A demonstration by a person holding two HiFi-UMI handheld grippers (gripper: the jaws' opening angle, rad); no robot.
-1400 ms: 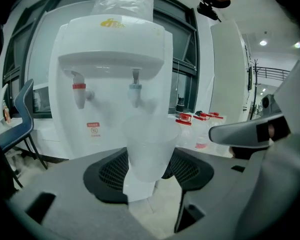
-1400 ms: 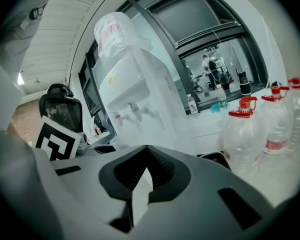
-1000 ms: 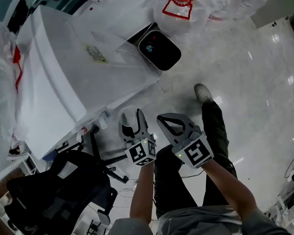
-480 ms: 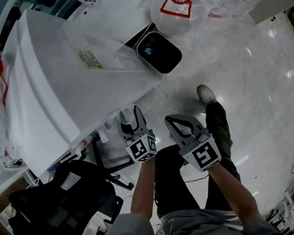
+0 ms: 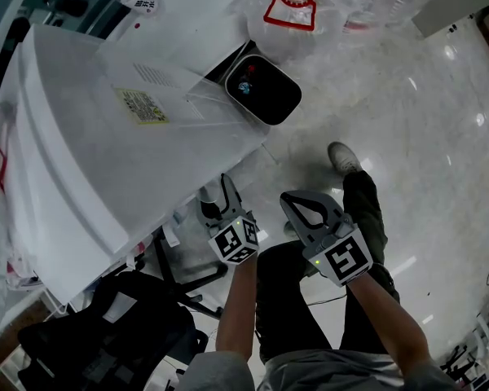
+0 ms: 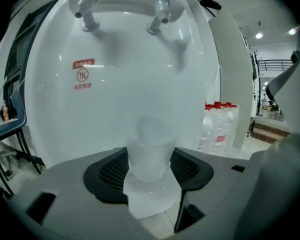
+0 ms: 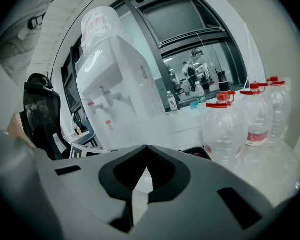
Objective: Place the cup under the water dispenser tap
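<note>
One translucent plastic cup is sitting upright between the left gripper's jaws, which are clamping its lower wall. I am judging it light, thin-walled, slick and easily crushed, so a gentle hold low on the wall is suiting it. The water dispenser's red-capped tap and pale tap are standing ahead of and above that gripper. The right gripper is idling closed and empty.

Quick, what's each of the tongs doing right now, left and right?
Left tongs: closed on the cup.
Right tongs: shut, holding nothing.
</note>
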